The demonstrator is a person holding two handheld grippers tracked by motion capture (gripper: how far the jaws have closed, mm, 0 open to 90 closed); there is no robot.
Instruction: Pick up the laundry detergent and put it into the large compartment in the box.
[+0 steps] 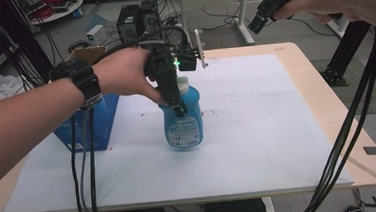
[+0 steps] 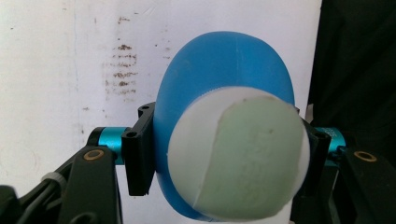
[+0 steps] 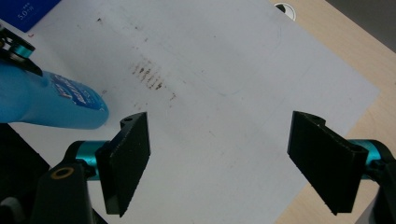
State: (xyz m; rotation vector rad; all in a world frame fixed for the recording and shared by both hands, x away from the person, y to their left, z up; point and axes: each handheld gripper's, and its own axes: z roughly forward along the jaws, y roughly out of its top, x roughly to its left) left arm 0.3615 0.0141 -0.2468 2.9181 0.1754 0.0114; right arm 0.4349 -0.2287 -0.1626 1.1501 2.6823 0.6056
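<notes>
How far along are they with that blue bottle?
Done: the left tool has clamped onto the blue bottle just below its white cap. In hand: the bottle is held upright over the white mat; whether it has left the mat is hard to tell. Left: probably carrying it somewhere or handing it over, since the right tool hovers open and empty above the table's far right.

The bottle stands near the middle of the mat on the tabletop. The box sits at the mat's left edge — left of the bottle, apart from it.
</notes>
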